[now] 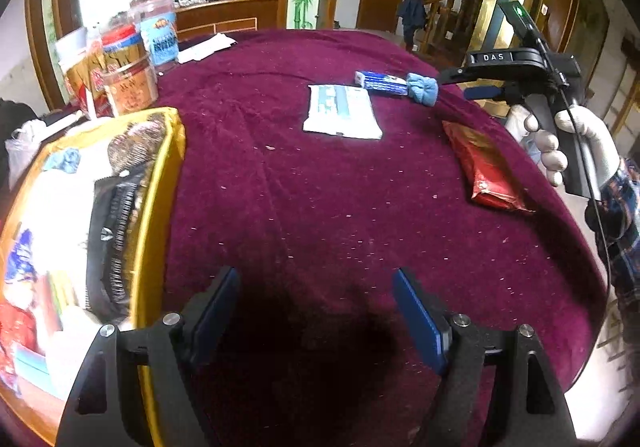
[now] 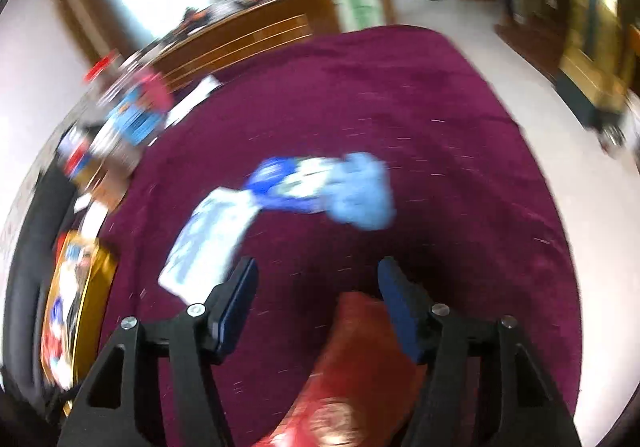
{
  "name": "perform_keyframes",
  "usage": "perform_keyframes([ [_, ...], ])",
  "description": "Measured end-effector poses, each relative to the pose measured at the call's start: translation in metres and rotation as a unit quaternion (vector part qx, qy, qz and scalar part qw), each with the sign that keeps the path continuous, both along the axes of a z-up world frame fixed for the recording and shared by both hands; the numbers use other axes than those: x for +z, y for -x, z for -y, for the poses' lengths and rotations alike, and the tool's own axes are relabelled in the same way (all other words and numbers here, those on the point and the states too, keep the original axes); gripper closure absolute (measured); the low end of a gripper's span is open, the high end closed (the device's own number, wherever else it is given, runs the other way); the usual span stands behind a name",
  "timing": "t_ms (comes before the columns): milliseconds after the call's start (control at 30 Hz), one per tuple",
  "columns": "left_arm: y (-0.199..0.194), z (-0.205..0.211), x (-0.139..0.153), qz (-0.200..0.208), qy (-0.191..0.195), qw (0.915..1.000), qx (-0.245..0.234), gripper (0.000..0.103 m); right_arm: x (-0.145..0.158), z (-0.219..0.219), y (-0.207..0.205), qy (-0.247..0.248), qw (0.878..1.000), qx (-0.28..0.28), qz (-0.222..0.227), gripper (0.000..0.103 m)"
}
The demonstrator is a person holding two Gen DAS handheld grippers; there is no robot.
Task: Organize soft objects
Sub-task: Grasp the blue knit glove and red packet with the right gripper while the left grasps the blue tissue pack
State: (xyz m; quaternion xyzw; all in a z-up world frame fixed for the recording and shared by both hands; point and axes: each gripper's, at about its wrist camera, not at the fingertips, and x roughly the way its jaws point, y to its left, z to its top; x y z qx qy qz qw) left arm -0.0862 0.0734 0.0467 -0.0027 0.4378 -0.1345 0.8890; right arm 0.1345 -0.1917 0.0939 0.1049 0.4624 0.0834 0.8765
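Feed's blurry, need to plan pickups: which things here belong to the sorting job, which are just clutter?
Job:
red packet
white tissue pack
blue-and-white pack
light blue cloth
yellow bin

Lying about:
snack jars
white papers

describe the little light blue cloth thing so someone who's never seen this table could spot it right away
Start from the round table with the maroon velvet cover and look to its far right side. Past the flat white packet lies a dark blue and white pack, and the light blue cloth touches its right end. It is the only fluffy, bunched item there; its neighbours are flat and printed.
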Motion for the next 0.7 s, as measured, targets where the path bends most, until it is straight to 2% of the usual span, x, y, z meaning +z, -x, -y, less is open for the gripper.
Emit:
perform_keyframes([
  [67, -0.001, 0.003, -0.001, -0.002, 0.005, 1.0, -0.003, 0.021, -0.004, 0.015, -0.007, 0.011, 0.999, -0.03, 0.004, 0.041],
  [233, -0.004, 0.006, 0.007, 0.0, 0.016, 0.9998, -0.015, 0.021, -0.021, 0.013, -0.037, 0.028, 0.999, -0.038, 0.002, 0.033],
  [400, -0.014, 0.004, 0.023, 0.006, 0.025, 0.9993, -0.026, 0.02, -0.046, 0.02, -0.071, 0.002, 0.998, -0.049, -0.025, 0.033],
  [467, -0.022, 0.004, 0.031, 0.009, 0.026, 0.9992, -0.03, 0.019, -0.051, 0.021, -0.076, -0.019, 0.998, -0.053, -0.03, 0.038],
  [500, -0.026, 0.005, 0.036, 0.01, 0.029, 0.999, -0.032, 0.017, -0.052, 0.022, -0.076, -0.031, 0.998, -0.049, -0.032, 0.055],
  [533, -0.033, 0.006, 0.041, 0.011, 0.036, 0.9986, -0.036, 0.015, -0.054, 0.023, -0.075, -0.037, 0.998, -0.042, -0.037, 0.065],
  [700, -0.059, 0.022, 0.053, 0.011, 0.041, 0.9976, -0.055, 0.015, -0.047, 0.022, -0.052, -0.014, 0.999, -0.032, -0.037, 0.067],
])
